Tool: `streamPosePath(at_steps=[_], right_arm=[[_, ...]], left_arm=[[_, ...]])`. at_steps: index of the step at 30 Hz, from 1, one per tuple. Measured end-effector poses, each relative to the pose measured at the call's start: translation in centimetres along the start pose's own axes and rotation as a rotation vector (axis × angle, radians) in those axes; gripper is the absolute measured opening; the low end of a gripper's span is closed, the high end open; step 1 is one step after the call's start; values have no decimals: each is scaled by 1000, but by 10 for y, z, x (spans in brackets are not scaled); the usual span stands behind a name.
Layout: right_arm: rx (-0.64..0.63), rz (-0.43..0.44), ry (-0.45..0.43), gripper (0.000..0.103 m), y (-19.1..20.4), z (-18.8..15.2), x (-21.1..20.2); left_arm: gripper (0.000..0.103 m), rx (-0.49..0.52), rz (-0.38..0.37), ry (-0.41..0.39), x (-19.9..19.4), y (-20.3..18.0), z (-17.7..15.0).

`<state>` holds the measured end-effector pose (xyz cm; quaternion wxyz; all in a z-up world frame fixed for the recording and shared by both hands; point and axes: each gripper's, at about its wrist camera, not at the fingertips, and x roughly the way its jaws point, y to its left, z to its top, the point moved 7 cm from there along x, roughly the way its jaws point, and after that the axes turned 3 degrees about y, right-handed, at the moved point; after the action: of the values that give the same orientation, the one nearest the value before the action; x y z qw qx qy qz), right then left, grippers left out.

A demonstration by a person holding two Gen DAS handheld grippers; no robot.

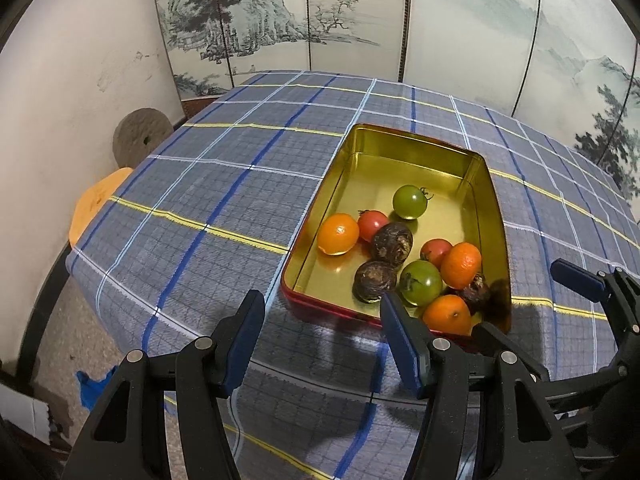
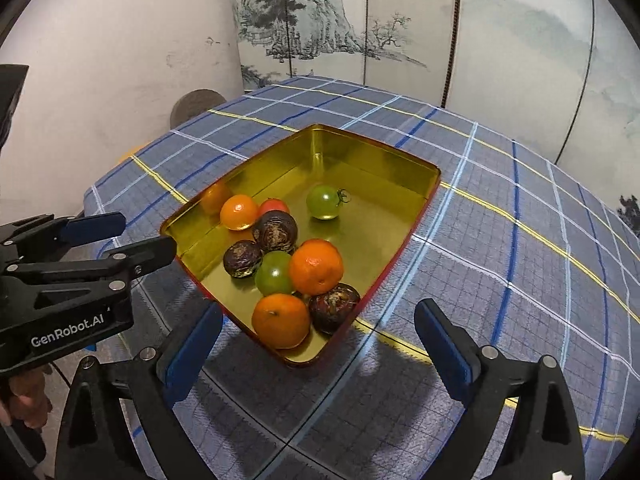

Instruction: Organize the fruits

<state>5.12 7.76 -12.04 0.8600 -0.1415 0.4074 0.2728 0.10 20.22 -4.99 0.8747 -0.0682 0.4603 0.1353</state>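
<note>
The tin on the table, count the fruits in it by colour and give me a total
In the tin:
Orange: 3
Green: 2
Red: 2
Dark brown: 3
Total: 10

Both wrist views look steeply down from near the table's near edge; the left sees the tin point(image 1: 496, 216) at centre-right, the right at centre, both sharing it.
</note>
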Motion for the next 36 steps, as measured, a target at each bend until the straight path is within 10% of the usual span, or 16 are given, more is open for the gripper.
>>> streamPosePath(at_steps=[36], right_arm=[[17,-15,42,101,-1,-13,9]], left_arm=[[61,26,-7,10,0,-13,-3]])
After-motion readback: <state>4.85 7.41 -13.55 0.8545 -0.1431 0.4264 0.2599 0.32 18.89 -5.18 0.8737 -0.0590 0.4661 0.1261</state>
